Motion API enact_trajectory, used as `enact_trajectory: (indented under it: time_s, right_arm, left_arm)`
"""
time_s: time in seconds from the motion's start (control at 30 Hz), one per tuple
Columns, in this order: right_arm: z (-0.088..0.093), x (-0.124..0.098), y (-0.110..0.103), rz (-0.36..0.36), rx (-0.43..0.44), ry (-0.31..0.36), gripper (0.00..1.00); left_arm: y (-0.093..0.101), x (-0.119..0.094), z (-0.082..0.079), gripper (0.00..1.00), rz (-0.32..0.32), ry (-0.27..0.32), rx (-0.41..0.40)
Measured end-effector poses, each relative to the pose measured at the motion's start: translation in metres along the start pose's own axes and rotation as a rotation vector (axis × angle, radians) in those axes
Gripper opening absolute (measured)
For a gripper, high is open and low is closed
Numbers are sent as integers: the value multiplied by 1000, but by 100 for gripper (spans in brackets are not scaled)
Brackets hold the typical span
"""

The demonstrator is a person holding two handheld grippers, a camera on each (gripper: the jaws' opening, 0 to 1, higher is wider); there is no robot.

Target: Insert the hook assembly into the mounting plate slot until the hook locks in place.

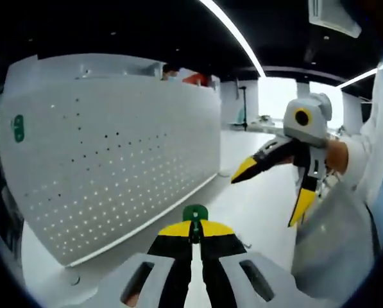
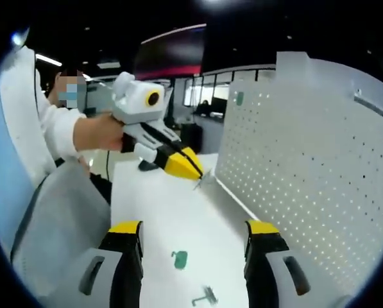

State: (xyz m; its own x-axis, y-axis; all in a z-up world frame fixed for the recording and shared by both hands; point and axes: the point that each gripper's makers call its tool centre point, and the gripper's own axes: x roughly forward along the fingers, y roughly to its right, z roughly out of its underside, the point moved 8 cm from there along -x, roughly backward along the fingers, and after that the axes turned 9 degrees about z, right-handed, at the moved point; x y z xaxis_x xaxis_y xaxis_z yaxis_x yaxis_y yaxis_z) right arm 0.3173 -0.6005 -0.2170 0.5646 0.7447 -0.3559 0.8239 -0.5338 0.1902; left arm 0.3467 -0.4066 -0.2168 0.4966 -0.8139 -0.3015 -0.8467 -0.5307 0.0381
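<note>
A white perforated mounting plate (image 1: 114,160) stands upright on the table, with a green piece (image 1: 18,128) fixed near its far top corner. My left gripper (image 1: 195,224) is shut on a small green hook part (image 1: 195,213), held in front of the plate's lower edge. In the right gripper view the left gripper (image 2: 190,170) hovers close to the mounting plate (image 2: 306,167), a thin metal bit poking from its tip. My right gripper (image 2: 194,231) is open above the table, over a loose green piece (image 2: 179,259) and a metal hook (image 2: 206,296). From the left gripper view, the right gripper (image 1: 271,192) hangs open and holds nothing.
The white table (image 2: 159,212) runs along the plate's foot. A person in a white sleeve (image 2: 56,128) and grey clothing stands at the table's side. Office windows and ceiling lights lie beyond.
</note>
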Motion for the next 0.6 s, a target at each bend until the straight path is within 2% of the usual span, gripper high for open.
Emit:
enact_trajectory:
  time_s: [0.17,0.4,0.47,0.5,0.6]
  right_arm:
    - [0,-3,5,39,13,16,64]
    - [-2,-4,8,60,17,32,63]
    - [-3,-4,8,62,14,34,63]
    - [-3,-4,9,62,14,35,63]
    - [-4,-4,9,65,13,38,63]
  left_arm:
    - [-10,-4,-7,3,-77,45,-5]
    - [-41,-19,-35,3,-303,132,-9]
    - [-47,-21,-40,3,-330,159,-34]
    - [-52,-23,-44,3,-365,175,-37]
    - [-61,-25,-52,3,-408,192,-33]
